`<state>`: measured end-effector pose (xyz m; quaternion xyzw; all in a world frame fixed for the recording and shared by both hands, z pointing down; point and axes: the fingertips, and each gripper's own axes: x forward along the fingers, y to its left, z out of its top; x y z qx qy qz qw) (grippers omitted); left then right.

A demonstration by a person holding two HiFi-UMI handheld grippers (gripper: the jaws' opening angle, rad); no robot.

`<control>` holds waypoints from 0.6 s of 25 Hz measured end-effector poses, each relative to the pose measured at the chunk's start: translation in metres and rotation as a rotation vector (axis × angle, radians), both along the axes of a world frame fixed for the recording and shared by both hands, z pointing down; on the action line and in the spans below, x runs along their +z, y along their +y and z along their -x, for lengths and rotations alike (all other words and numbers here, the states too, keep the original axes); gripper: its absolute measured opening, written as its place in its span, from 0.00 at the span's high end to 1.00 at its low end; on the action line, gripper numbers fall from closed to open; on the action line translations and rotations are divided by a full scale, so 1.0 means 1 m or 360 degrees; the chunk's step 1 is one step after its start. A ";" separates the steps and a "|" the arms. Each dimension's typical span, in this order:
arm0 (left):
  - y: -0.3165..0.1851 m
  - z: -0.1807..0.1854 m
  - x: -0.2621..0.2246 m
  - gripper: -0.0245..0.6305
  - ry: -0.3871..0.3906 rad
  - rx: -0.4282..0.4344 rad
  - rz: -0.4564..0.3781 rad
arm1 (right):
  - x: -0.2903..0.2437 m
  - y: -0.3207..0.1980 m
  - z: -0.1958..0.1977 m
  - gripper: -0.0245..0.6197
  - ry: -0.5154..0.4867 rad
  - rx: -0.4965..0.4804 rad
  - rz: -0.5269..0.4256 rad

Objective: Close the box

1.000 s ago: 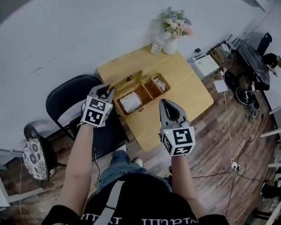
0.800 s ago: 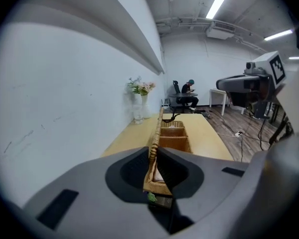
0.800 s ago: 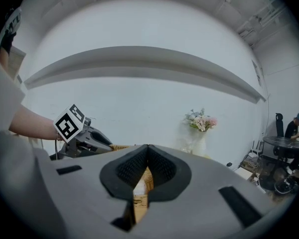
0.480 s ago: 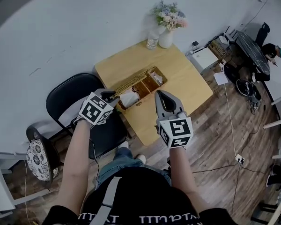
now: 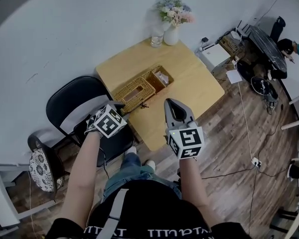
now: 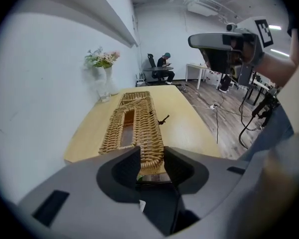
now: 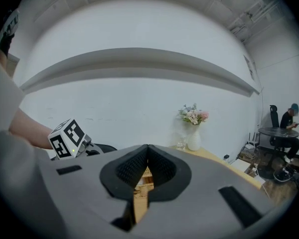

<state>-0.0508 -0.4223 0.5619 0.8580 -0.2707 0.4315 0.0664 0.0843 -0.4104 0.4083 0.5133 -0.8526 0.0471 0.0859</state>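
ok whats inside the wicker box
The woven lid lies over the near part, hiding its contents. The far compartment is uncovered, with something pale inside.

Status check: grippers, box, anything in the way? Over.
Left gripper opening, wicker lid edge between its jaws; right gripper shut, empty, clear of box. Lid flat on box; end compartment uncovered. Nothing blocking; small dark piece beside it.

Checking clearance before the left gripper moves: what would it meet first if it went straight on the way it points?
The near end of the wicker box, lid down. It sits between the tips of the left gripper, whose jaws are opening. Whether they touch it is unclear.
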 end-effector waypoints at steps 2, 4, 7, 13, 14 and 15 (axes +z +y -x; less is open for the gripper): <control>0.001 -0.002 0.009 0.74 -0.0062 0.0005 0.0001 | 0.007 0.004 -0.008 0.94 -0.0004 0.0013 0.0025; 0.000 -0.003 0.017 0.74 -0.0103 -0.0008 0.0005 | 0.014 0.009 -0.016 0.94 -0.0007 0.0022 0.0048; 0.001 -0.003 0.026 0.73 -0.0110 -0.0079 0.0006 | 0.027 0.019 -0.026 0.94 -0.0014 0.0020 0.0090; 0.000 -0.003 0.023 0.73 -0.0067 -0.0186 -0.0094 | 0.041 0.037 -0.035 0.94 -0.0015 -0.0030 0.0122; 0.001 -0.002 0.021 0.73 -0.0054 -0.0210 -0.0098 | 0.041 0.039 -0.035 0.94 -0.0014 -0.0042 0.0116; 0.002 -0.002 0.017 0.73 -0.0033 -0.0238 -0.0106 | 0.041 0.040 -0.035 0.94 -0.0013 -0.0052 0.0110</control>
